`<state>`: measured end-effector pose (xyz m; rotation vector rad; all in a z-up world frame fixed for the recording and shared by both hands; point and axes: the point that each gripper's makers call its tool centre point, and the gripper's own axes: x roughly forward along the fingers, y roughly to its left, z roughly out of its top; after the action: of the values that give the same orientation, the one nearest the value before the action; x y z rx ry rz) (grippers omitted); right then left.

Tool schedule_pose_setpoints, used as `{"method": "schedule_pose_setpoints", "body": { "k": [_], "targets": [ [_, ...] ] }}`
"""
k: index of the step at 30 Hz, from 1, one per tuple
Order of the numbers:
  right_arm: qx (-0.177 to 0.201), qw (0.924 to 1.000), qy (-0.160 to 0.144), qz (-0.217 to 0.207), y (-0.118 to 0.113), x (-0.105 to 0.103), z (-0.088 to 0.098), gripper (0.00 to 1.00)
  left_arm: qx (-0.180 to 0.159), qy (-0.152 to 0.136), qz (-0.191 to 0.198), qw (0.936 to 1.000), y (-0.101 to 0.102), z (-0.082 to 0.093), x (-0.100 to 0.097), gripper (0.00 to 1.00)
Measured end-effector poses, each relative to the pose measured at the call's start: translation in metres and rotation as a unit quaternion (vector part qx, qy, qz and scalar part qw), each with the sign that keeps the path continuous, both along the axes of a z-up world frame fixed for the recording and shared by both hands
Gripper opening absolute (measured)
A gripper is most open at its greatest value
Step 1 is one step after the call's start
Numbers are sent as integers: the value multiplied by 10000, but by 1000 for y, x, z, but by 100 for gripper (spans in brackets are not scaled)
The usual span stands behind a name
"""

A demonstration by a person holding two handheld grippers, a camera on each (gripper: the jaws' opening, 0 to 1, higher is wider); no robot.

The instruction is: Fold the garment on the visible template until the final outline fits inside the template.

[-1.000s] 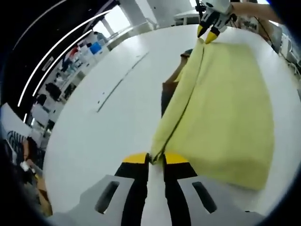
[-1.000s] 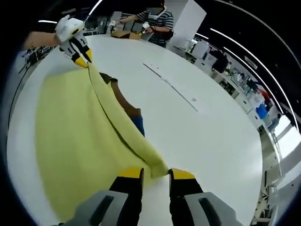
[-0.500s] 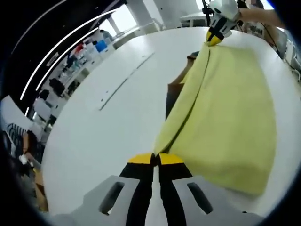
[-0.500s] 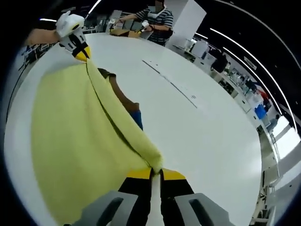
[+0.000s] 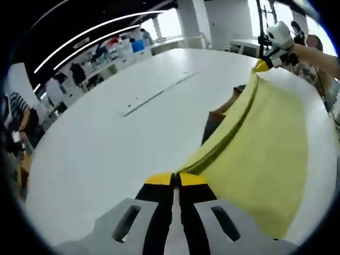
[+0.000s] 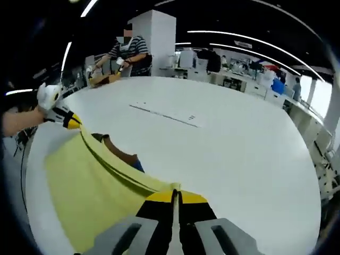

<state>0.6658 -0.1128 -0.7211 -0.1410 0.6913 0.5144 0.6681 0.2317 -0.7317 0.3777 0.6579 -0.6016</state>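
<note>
Both grippers have risen since half a second ago, lifting the yellow garment [image 5: 265, 143] edge higher off the white table [image 5: 106, 154] while their jaws stay clamped. It hangs as a taut doubled band between the left gripper [image 5: 176, 179], pinching one corner at six o'clock in its own view, and the right gripper [image 6: 173, 197], closed on the other corner. The far hand's tool appears at two o'clock in the left gripper view and nine o'clock in the right. Beneath the raised edge a brown and blue patch [image 6: 123, 157] shows, likely the template. Judging by the drape, the cloth is light, soft and floppy; corners give the surest hold.
</note>
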Motion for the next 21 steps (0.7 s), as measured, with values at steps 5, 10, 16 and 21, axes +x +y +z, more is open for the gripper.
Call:
{"method": "schedule_pose_setpoints", "body": {
  "k": [5,10,16,21],
  "targets": [
    [-98,9995,236,-189,1,-2,-18,0,-198,79,344,9992,2,-2,6,1],
    [-18,9996,166,-229,4,0,-13,2,-258,51,518,9983,2,-1,9,2],
    [20,9993,12,-367,-1,6,-5,14,-334,24,898,9954,8,1,11,1],
    [-10,9993,0,-376,-4,7,-4,20,-298,-7,960,9949,11,2,9,6]
  ]
}}
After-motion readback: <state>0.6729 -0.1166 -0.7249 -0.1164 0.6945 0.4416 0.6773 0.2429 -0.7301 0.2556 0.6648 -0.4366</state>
